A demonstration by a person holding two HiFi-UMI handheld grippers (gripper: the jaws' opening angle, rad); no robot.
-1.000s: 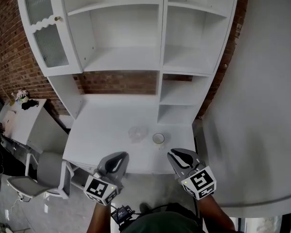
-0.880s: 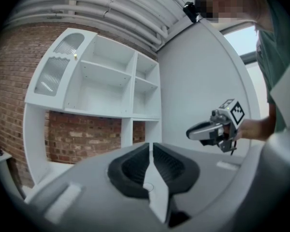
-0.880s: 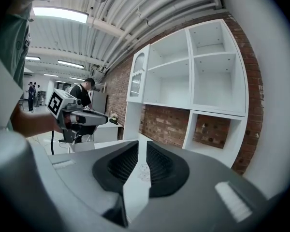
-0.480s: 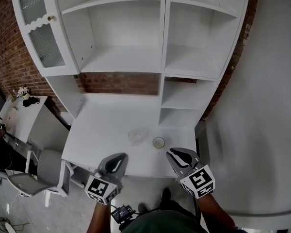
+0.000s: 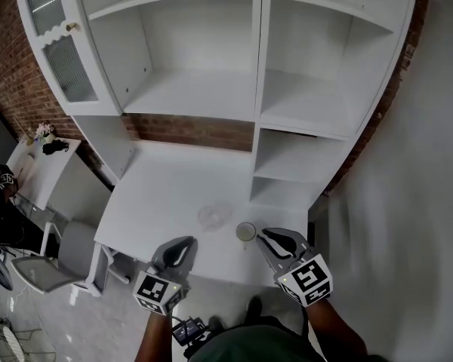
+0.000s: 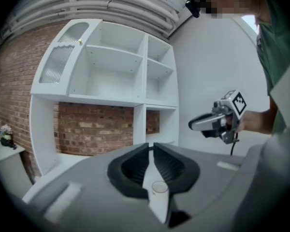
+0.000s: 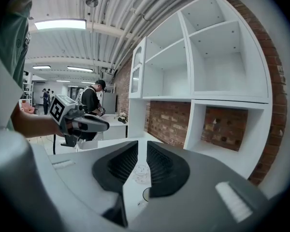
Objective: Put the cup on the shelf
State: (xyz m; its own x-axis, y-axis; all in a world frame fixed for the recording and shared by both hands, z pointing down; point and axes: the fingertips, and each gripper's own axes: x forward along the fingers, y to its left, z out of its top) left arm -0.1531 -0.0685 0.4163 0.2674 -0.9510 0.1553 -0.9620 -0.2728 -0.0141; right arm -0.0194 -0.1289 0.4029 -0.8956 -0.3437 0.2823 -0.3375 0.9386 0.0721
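Note:
A small white cup (image 5: 246, 232) stands near the front edge of the white desk (image 5: 174, 194), with a clear glass dish (image 5: 214, 216) just left of it. My right gripper (image 5: 266, 235) hovers at the desk's front edge, its tips right beside the cup, jaws shut and empty. The left gripper (image 5: 186, 242) is over the front edge, left of the dish, also shut and empty. Beyond the left gripper's (image 6: 150, 147) tips the cup (image 6: 159, 187) shows. The right gripper's (image 7: 141, 142) own view shows the dish (image 7: 141, 170) and the cup's rim (image 7: 145, 194).
A white shelf unit (image 5: 260, 119) rises behind the desk, with open compartments and a glass door (image 5: 57, 44) at the upper left. A grey chair (image 5: 60, 266) and a side table (image 5: 45, 153) stand to the left. A person (image 7: 92, 103) stands far off.
Both grippers have moved forward to the desk's front edge. The cup, earlier a little ahead of the right gripper, now sits right at its tips. The jaws look the same.

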